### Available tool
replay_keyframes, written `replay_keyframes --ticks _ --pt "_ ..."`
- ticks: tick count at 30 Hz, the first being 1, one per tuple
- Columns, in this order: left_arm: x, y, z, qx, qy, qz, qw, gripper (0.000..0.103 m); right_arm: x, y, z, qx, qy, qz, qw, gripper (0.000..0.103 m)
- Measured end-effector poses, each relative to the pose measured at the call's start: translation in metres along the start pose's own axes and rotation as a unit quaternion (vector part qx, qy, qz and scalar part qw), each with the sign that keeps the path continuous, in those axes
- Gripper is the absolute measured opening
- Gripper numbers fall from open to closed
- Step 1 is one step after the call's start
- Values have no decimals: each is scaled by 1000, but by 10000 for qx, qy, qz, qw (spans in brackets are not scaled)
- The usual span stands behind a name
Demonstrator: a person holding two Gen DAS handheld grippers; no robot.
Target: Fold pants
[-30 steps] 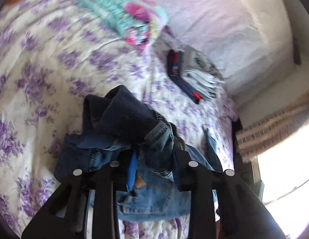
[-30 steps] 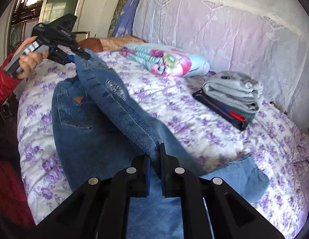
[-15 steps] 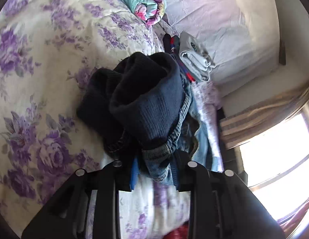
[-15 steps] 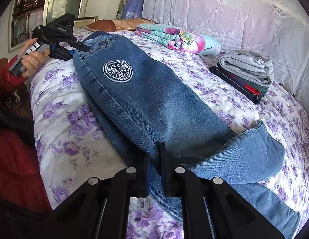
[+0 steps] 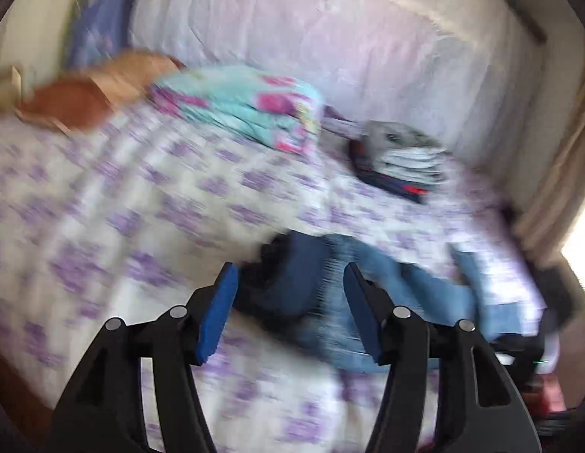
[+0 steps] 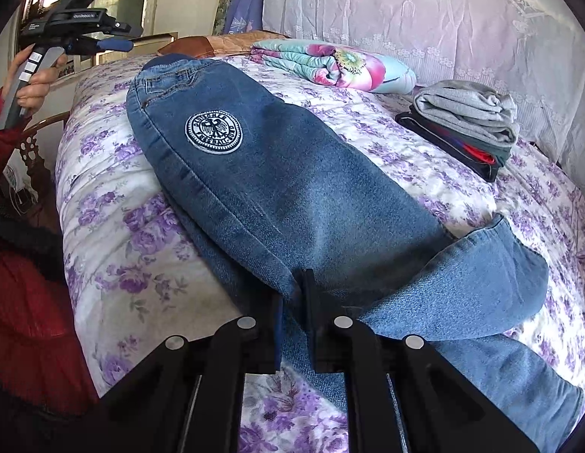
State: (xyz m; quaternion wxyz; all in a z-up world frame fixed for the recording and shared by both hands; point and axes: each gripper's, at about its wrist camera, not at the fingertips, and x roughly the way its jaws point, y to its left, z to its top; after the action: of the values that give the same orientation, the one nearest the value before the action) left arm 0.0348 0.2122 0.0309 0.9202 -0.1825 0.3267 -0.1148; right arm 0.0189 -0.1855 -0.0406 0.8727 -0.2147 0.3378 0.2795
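Blue jeans (image 6: 292, 188) with a round white patch (image 6: 213, 132) lie stretched along the flowered bed, waistband (image 6: 167, 71) at the far end. My right gripper (image 6: 294, 294) is shut on the denim at the near end, beside a cuff (image 6: 481, 283) that is turned back. In the right wrist view my left gripper (image 6: 118, 43) hangs in the air left of the waistband, clear of it. The left wrist view is blurred: my left gripper (image 5: 290, 270) has its jaws opening, blue pads (image 5: 216, 309) apart with nothing pressed between them, and the jeans (image 5: 368, 283) lie on the bed beyond.
A folded floral blanket (image 6: 330, 62) and a stack of folded clothes (image 6: 466, 124) sit at the far side of the bed (image 6: 114, 234). A brown pillow (image 6: 201, 43) lies behind the waistband. A person's red sleeve (image 6: 24, 302) is at the left edge.
My left gripper has let go of the waistband, opened and drawn back from it. The jeans went from hanging to lying flat on the bed. My right gripper sank, then held still.
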Motion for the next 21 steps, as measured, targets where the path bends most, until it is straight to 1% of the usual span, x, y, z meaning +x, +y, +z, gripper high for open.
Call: replay_keyframes --ticks 1,2,3,4,5,6,7,8,9,10,12,13,14,15,16,17,18,19,20,21 --pt "3 -4 -1 -9 56 -197 9998 56 0 0 0 17 -2 -7 10000 11" --pt "7 -15 -4 119 71 -341 9993 56 0 1 -1 36 -7 -18 10000 11" --pt "13 -30 -8 346 62 -374 9987 56 0 1 -1 53 -13 -27 10000 12" --pt "23 -42 -11 569 71 -277 9980 57 0 1 -1 63 -20 -35 10000 12" --pt "34 -52 -13 694 136 -92 9975 57 0 1 -1 68 -26 -39 10000 12" --pt "57 -55 -16 836 359 270 9955 57 0 1 -1 95 -37 -39 9999 12" --pt "70 -53 -18 877 476 489 9938 57 -1 0 -2 132 -51 -26 9999 12" --pt "93 -43 -23 844 649 864 9906 52 0 -1 -2 176 -51 1 9998 12" --pt "108 -33 -27 720 787 976 9895 51 0 -2 -2 222 -68 31 9997 12" --pt "105 -31 -30 705 663 974 9905 51 0 -2 -3 246 -63 32 9997 12" --pt "89 -46 -33 893 474 1171 9880 52 0 -4 -4 316 -66 80 9994 13" --pt "80 -53 -35 945 384 1172 9879 54 0 -6 -4 373 -76 140 9992 13" --pt "64 -67 -37 1045 202 1033 9889 56 -1 -8 -4 433 -91 211 9988 14" --pt "55 -76 -36 1127 146 758 9906 56 -2 -10 -5 493 -120 288 9983 14" --pt "49 -88 -35 1203 185 312 9921 58 -3 -10 -5 539 -145 347 9978 17" --pt "43 -102 -35 1219 239 -196 9921 61 -4 -11 -6 597 -198 444 9970 22" --pt "45 -117 -37 1213 336 -549 9905 71 -7 -13 -7 670 -277 559 9958 25" --pt "52 -135 -40 1299 507 -834 9867 76 -12 -15 -9 792 -413 753 9931 37" --pt "60 -146 -42 1382 618 -980 9836 76 -20 -19 -11 944 -594 958 9891 51" --pt "76 -165 -48 1511 803 -1119 9789 75 -27 -22 -12 1067 -741 1007 9864 55"
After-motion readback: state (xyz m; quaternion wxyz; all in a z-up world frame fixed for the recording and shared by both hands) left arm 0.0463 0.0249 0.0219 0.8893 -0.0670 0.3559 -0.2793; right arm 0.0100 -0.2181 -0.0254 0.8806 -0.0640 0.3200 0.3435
